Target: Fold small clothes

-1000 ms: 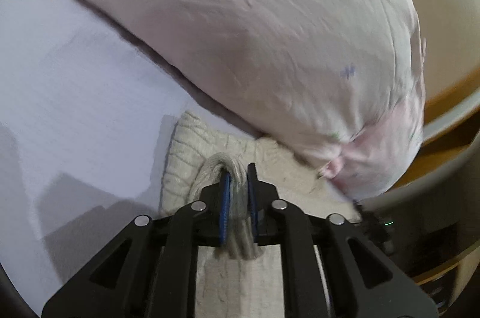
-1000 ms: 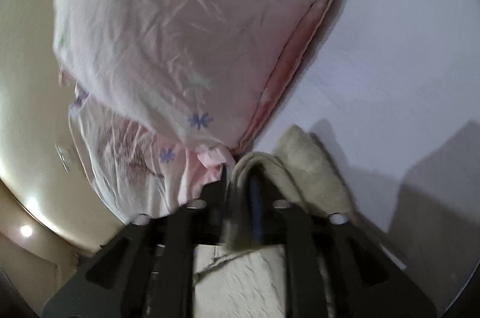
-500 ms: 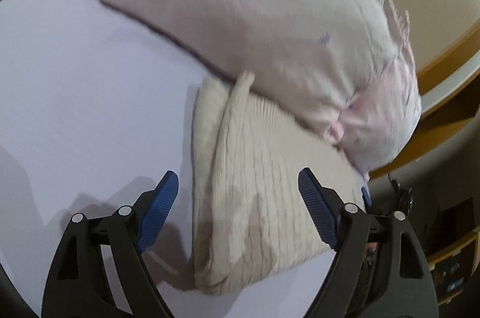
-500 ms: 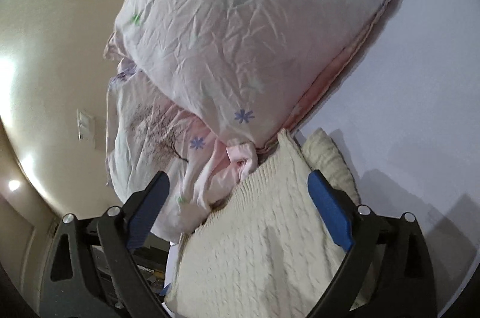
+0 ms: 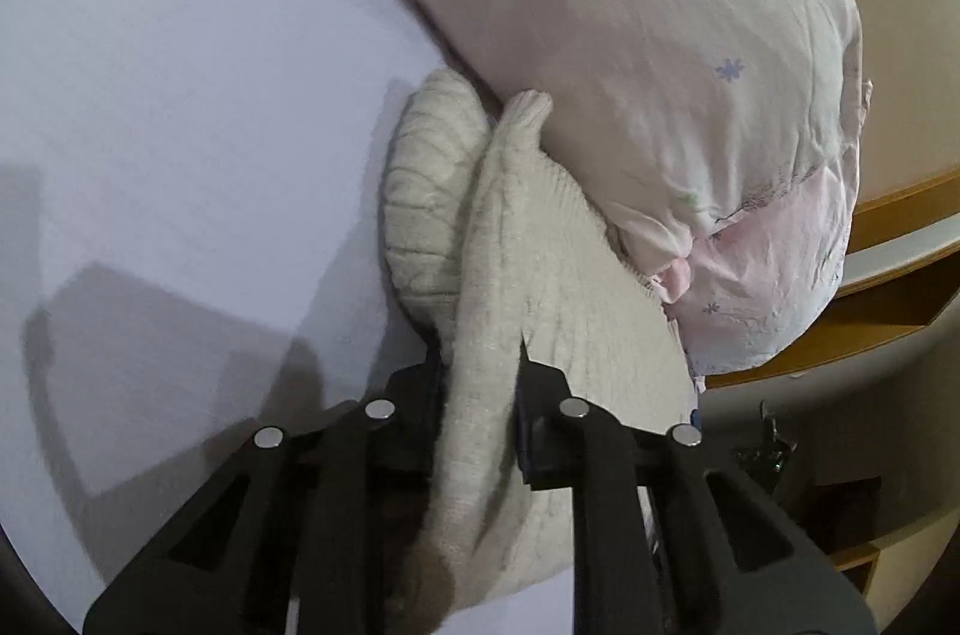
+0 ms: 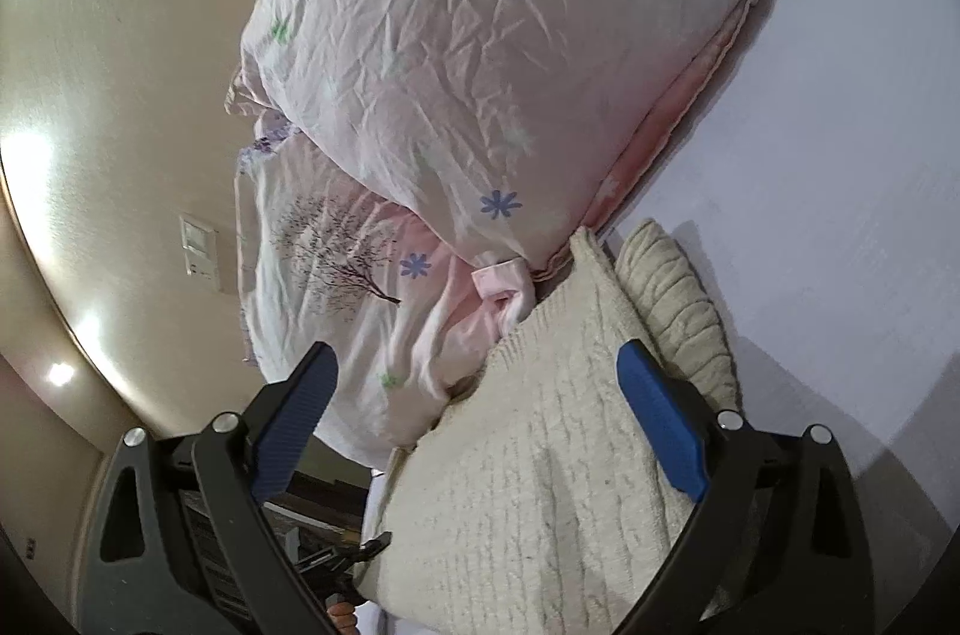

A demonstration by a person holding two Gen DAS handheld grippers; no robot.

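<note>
A cream cable-knit garment [image 5: 540,287] lies folded on the pale lavender bed sheet [image 5: 180,95], its far edge against a pink flowered pillow [image 5: 630,35]. My left gripper [image 5: 477,365] is shut on a thick fold of the knit near its near edge. In the right wrist view the same garment [image 6: 540,455] lies under my right gripper [image 6: 474,383], which is wide open with its blue pads [image 6: 657,419] on either side and holds nothing.
The pillow [image 6: 480,65] fills the far side. A second pink pillow with a tree print [image 6: 336,263] sits beneath it. A beige wall with a light switch [image 6: 198,245] stands left. A wooden headboard ledge [image 5: 888,227] lies right.
Both grippers let go of the knit and opened half a second ago. The left gripper has since shut again on a fold of it. The right stays open.
</note>
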